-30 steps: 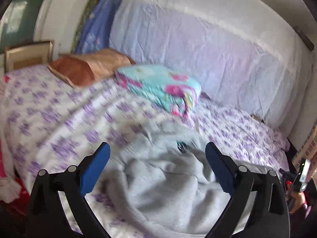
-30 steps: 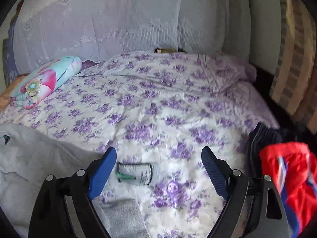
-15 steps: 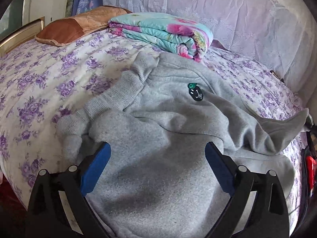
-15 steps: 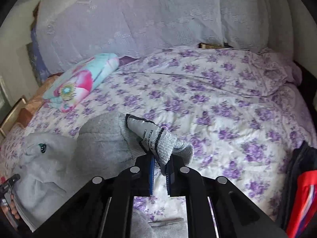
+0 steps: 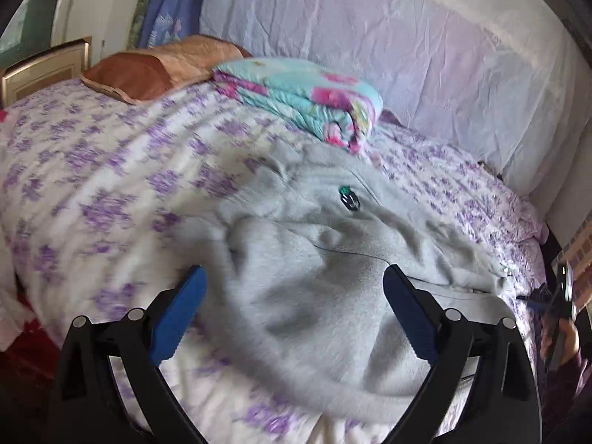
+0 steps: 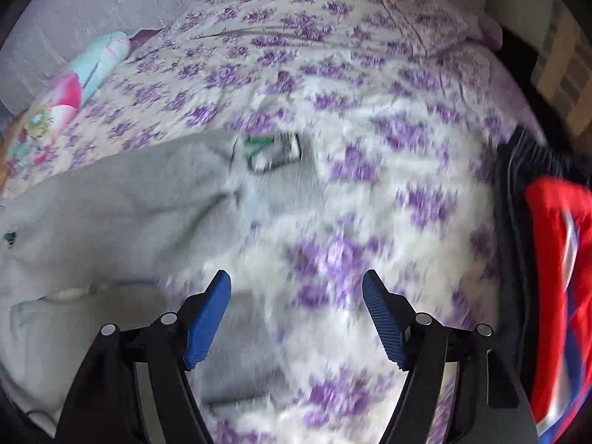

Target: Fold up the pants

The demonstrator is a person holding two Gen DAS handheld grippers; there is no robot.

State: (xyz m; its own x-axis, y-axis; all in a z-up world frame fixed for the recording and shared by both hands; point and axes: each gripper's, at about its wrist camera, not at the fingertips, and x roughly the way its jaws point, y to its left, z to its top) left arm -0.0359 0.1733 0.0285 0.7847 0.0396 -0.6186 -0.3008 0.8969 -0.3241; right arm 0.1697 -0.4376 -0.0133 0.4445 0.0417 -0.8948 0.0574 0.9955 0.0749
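Grey fleece pants (image 5: 333,288) lie rumpled on the purple-flowered bedsheet (image 5: 92,170), with a small green-and-black badge (image 5: 349,196) on top. My left gripper (image 5: 292,314) is open and empty just above the near part of the grey cloth. In the right wrist view the pants (image 6: 122,199) spread across the left side, with the ribbed cuff and its label (image 6: 275,151) lying flat on the sheet. My right gripper (image 6: 296,314) is open and empty above the sheet, just right of the cloth's edge.
A folded turquoise-and-pink floral blanket (image 5: 307,96) and an orange pillow (image 5: 159,66) lie at the head of the bed. A pale lilac covered headboard (image 5: 407,55) stands behind. A red-and-blue garment on dark cloth (image 6: 555,277) lies at the bed's right edge.
My right gripper has opened and let go of the ribbed cuff, which now lies flat on the sheet. My left gripper stayed open and pulled back a little from the pants.
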